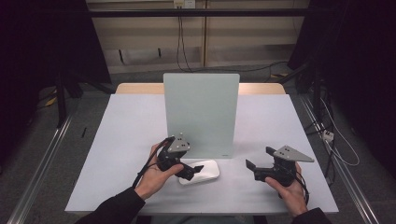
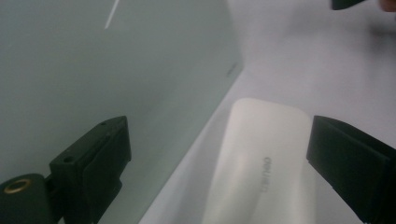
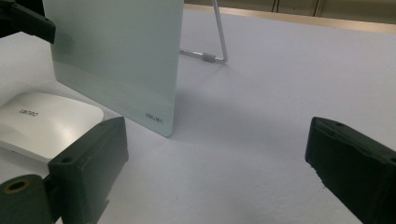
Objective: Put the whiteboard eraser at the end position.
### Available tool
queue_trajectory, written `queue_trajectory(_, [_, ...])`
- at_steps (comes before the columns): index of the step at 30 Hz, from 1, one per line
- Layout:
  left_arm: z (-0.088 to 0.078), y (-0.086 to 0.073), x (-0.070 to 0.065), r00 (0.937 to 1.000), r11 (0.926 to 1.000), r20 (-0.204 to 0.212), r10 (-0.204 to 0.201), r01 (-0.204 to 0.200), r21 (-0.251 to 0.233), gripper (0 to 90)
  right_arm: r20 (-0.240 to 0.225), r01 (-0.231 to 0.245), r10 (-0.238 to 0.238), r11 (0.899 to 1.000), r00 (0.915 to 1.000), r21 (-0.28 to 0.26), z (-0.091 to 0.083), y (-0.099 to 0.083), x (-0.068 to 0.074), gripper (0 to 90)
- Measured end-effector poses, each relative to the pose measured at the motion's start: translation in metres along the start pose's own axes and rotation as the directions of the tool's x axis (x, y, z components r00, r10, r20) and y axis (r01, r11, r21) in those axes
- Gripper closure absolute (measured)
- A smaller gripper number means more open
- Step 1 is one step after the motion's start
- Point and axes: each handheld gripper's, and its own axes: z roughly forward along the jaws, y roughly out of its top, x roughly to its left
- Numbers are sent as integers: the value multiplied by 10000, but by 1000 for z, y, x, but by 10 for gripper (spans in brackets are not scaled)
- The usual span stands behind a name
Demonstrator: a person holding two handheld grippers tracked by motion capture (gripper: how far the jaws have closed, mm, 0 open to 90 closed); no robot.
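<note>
White eraser (image 1: 200, 171) flat (long axis crosswise); left tongs (image 1: 195, 170) wide.

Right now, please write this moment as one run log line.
left gripper: open over white eraser | right gripper: open, empty | glass board: upright on table

White eraser's (image 2: 252, 163) near end beyond the frame's bottom edge, its printed lettering blurred.

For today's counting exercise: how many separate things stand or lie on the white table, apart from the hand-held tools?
2: an upright pale board on a wire stand at the middle, and a flat white case lying just in front of it.
</note>
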Motion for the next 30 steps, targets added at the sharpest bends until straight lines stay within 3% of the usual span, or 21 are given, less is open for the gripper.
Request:
queue_trajectory(2, [-4, -2, 3, 9994, 9987, -66, -344, 342, -374, 66, -7, 3, -3, 10000, 10000, -7, 0, 0, 0, 58])
queue_trajectory(5, [-13, -4, 5, 9983, 9984, -546, -193, 163, -551, 66, 3, 9, -9, 10000, 10000, -24, 0, 0, 0, 58])
queue_trajectory(8, [-25, -8, 8, 9979, 9962, -499, -414, 374, -786, 65, 15, 1, -1, 10000, 10000, -18, -1, 0, 0, 57])
queue_trajectory(11, [-34, -13, 10, 9955, 9964, -884, -338, 267, -804, 60, 12, -14, 14, 10000, 10000, -9, 0, 0, 0, 55])
queue_trajectory(15, [-41, -22, 13, 9915, 9931, -1054, -768, 667, -962, 59, 71, -3, 3, 10000, 10000, 24, 0, -1, 0, 53])
queue_trajectory(17, [-45, -26, 13, 9873, 9930, -1353, -827, 701, -951, 59, 94, -19, 19, 10000, 10000, 28, -1, -1, 0, 53])
queue_trajectory(23, [-59, -37, 16, 9839, 9865, -1362, -1160, 981, -1313, 60, 146, -44, 43, 10000, 9999, 45, -2, -1, 0, 54])
queue_trajectory(27, [-69, -45, 17, 9814, 9845, -1514, -1179, 957, -1470, 59, 201, -82, 82, 10000, 9998, 35, -3, -2, 0, 55])
queue_trajectory(30, [-76, -49, 18, 9754, 9824, -1799, -1275, 993, -1581, 59, 215, -50, 49, 10000, 9998, 62, -3, -2, 0, 56])
